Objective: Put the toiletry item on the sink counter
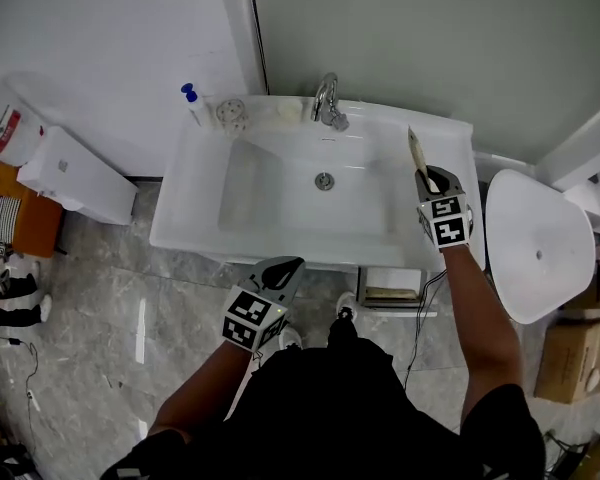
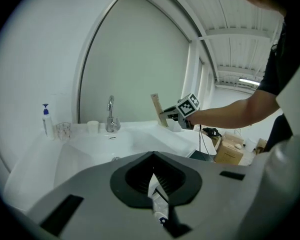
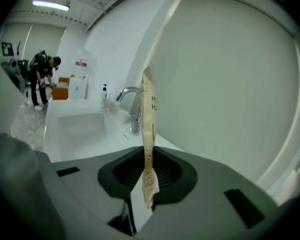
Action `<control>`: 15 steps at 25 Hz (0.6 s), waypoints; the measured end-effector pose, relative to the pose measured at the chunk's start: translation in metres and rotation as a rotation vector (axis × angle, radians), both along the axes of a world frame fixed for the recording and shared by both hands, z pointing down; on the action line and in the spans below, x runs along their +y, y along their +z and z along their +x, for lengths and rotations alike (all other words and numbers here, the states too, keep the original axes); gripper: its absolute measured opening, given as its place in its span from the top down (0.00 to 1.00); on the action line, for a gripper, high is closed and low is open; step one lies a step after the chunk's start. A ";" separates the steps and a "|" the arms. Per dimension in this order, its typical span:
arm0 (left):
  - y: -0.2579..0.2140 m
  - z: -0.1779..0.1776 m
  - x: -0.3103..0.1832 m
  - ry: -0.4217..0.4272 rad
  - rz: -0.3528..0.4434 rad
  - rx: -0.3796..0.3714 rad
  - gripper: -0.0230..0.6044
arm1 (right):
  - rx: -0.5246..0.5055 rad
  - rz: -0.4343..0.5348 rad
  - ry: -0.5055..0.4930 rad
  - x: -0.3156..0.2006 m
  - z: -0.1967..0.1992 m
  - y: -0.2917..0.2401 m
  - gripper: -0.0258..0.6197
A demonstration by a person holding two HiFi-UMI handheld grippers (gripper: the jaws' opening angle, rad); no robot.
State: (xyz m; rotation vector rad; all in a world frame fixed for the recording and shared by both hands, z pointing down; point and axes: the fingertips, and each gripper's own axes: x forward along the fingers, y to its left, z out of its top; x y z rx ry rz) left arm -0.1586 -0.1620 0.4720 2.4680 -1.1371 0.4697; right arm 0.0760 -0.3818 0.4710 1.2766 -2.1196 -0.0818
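Step in hand: carry. Flat beige sachet (image 1: 416, 149) pinched upright in right gripper (image 1: 428, 180), above sink counter (image 1: 458, 138). Left gripper (image 1: 284, 270) closed, empty. Next, judged: lowering onto counter, then release.

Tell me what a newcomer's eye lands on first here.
The white sink fills the middle of the head view, with the faucet at its back rim. Over its right edge, the right gripper holds a flat beige packet upright, pinched at its lower end.
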 end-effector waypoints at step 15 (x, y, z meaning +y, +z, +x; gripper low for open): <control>-0.023 -0.006 0.039 0.063 0.064 0.062 0.96 | -0.644 -0.029 0.127 0.171 -0.030 -0.059 0.90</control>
